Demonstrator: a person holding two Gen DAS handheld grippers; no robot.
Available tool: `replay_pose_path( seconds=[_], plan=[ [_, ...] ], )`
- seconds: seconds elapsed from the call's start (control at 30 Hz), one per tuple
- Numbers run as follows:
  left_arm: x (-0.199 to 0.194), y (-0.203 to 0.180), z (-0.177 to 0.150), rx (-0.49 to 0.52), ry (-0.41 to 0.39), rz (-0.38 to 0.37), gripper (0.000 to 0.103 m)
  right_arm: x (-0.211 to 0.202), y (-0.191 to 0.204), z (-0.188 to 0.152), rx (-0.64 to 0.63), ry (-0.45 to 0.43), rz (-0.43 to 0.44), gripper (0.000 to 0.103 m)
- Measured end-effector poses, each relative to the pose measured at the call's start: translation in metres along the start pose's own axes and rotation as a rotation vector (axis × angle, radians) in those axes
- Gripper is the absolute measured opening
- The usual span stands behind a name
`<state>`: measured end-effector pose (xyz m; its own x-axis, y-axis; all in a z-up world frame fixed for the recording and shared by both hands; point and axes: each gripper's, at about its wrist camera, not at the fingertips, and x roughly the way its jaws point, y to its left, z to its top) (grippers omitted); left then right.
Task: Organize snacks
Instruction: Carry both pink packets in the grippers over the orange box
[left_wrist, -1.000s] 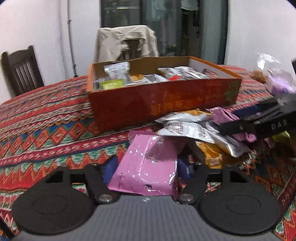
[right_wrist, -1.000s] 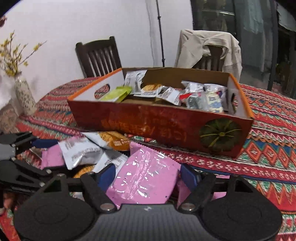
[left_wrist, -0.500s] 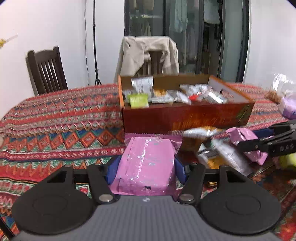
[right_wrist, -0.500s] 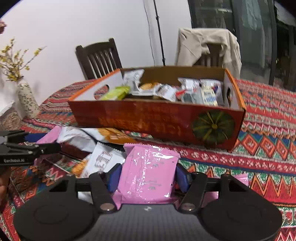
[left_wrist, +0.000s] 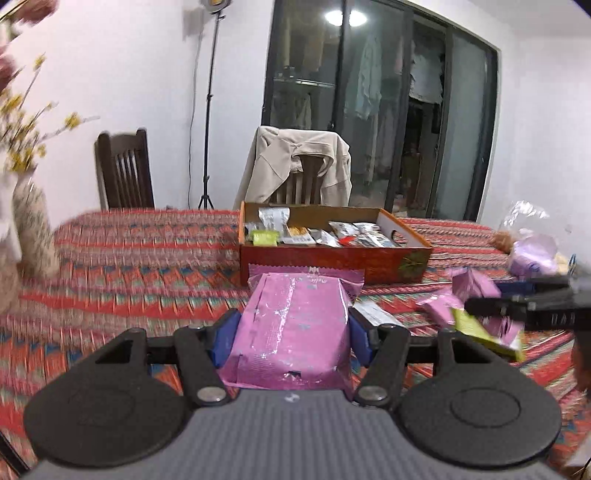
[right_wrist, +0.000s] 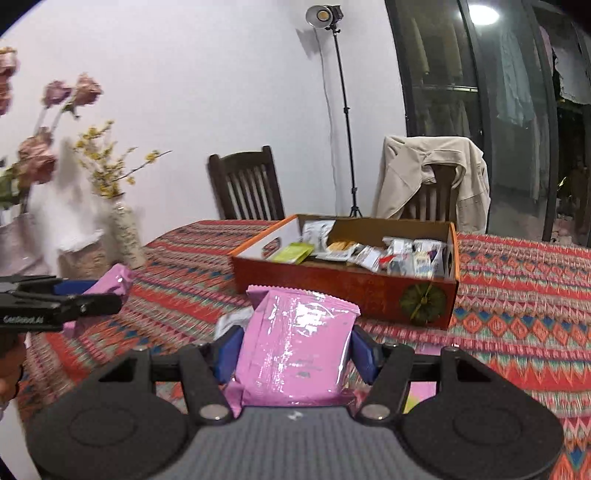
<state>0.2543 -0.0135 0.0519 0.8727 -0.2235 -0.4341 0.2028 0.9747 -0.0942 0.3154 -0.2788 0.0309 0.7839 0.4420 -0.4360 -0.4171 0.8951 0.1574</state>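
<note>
My left gripper is shut on a pink snack packet held above the table. My right gripper is shut on another pink snack packet, also lifted. An orange cardboard box with several snack packets inside stands ahead on the patterned tablecloth; it also shows in the right wrist view. In the left wrist view the right gripper shows at the right over loose pink and green packets. In the right wrist view the left gripper shows at the left with its pink packet.
A vase with flowers stands at the table's left. Two wooden chairs stand behind the table, one draped with a beige jacket. A clear bag and a purple bag lie at the far right. A light stand is by the wall.
Both grippers have risen and pulled back from the box with their pink packets. The pile of loose packets now lies lower and farther to the side.
</note>
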Motion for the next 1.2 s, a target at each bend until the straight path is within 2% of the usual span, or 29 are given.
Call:
replay_pose_path(
  seconds=[0.13, 0.37, 0.67, 0.93, 1.2],
  plan=[
    [-0.024, -0.013, -0.02, -0.048, 0.018, -0.005, 0.063, -0.031, 0.016, -0.027, 0.009, 0.023, 0.026, 0.061],
    [-0.061, -0.034, -0.045, -0.056, 0.032, 0.02, 0.063, -0.073, 0.029, -0.068, 0.04, 0.056, 0.052, 0.061],
    [-0.088, -0.046, -0.056, -0.045, 0.019, 0.039, 0.063, -0.108, 0.035, -0.093, 0.048, 0.046, 0.042, 0.061],
    [-0.085, -0.048, -0.056, -0.04, 0.03, 0.03, 0.063, -0.111, 0.037, -0.099, 0.048, 0.052, 0.054, 0.061],
    [-0.06, -0.039, -0.046, -0.056, 0.053, 0.008, 0.063, -0.092, 0.032, -0.092, 0.049, 0.074, 0.042, 0.061]
  ],
)
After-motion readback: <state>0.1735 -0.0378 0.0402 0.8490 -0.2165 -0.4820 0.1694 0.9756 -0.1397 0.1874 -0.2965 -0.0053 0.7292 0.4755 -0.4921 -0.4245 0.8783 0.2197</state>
